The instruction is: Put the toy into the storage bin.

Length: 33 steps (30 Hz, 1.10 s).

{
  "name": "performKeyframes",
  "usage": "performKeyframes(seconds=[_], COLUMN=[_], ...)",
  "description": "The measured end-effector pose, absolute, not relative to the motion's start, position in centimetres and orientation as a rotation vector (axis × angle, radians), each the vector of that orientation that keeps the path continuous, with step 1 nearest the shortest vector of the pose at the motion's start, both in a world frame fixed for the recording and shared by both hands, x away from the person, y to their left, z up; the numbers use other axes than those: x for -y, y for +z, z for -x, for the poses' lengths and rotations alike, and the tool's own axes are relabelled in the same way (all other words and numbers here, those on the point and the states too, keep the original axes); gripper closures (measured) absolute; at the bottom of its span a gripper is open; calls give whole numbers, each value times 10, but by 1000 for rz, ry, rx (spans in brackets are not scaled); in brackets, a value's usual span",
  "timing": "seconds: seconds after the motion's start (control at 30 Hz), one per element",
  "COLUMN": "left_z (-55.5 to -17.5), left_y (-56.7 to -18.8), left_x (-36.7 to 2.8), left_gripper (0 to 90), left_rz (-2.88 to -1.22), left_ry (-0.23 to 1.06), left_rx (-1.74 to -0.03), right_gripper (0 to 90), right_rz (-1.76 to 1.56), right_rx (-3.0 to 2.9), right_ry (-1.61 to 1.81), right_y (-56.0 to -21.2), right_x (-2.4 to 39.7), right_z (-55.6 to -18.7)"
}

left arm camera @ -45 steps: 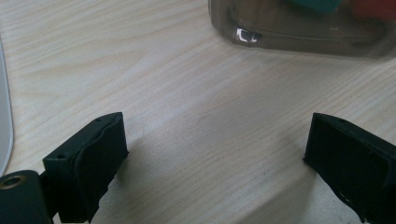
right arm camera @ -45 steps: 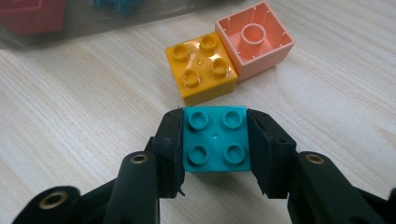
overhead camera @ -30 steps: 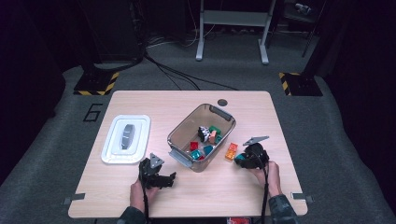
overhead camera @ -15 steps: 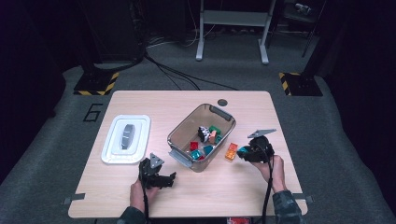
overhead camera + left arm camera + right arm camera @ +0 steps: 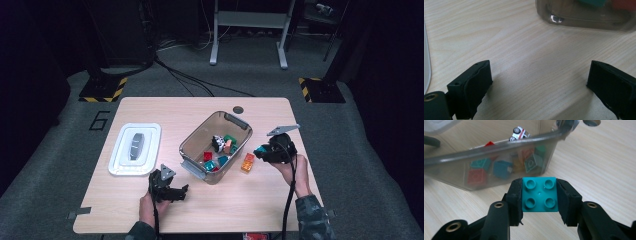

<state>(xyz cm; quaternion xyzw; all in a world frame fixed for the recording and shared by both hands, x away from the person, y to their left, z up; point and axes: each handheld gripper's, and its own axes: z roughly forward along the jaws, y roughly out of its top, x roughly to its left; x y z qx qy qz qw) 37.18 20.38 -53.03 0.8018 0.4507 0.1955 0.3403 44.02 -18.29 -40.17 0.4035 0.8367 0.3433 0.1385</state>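
My right gripper (image 5: 539, 202) is shut on a teal four-stud brick (image 5: 539, 194), held above the table just right of the clear bin (image 5: 240, 125). In the high view the right gripper (image 5: 260, 151) points left toward the bin, the teal brick (image 5: 260, 149) at its tip. An orange brick (image 5: 247, 162) lies on the table between bin and gripper. The bin holds several bricks and a small toy car (image 5: 519, 133). My left gripper (image 5: 539, 82) rests low over bare wood near the bin's corner (image 5: 584, 17), jaws wide apart with nothing between them; the high view shows the left gripper (image 5: 182, 192) too.
A white lid (image 5: 135, 149) with a grey handle lies at the left of the wooden table (image 5: 165, 110). A round cable hole (image 5: 238, 109) sits behind the bin. Dark floor, cables and a metal stand lie beyond the table.
My right gripper has risen with the teal brick in it and drifted slightly toward the bin. The left gripper has stayed put.
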Motion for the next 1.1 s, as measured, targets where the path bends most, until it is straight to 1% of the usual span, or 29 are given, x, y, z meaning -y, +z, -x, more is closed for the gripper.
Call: performKeyframes(seconds=[0.37, 0.7, 0.9, 1.1], left_z=[-372, -372, -372, -372], left_y=[-530, -530, -530, -530], left_x=[-204, -204, -204, -204], left_gripper=[54, 54, 54, 54], left_rz=[-2087, -2087, -2088, -2088], left_ry=[509, 507, 506, 509], left_rx=[-1173, -1175, -1175, -1174], right_gripper=[588, 588, 588, 587], right_rz=[-1096, -1021, -976, -964], right_rx=[-2410, -2427, -2471, -2524], right_ry=[1015, 1016, 1013, 990], right_y=[-366, -341, -338, -348], right_x=[171, 145, 125, 107], right_z=[-448, -460, -469, -475])
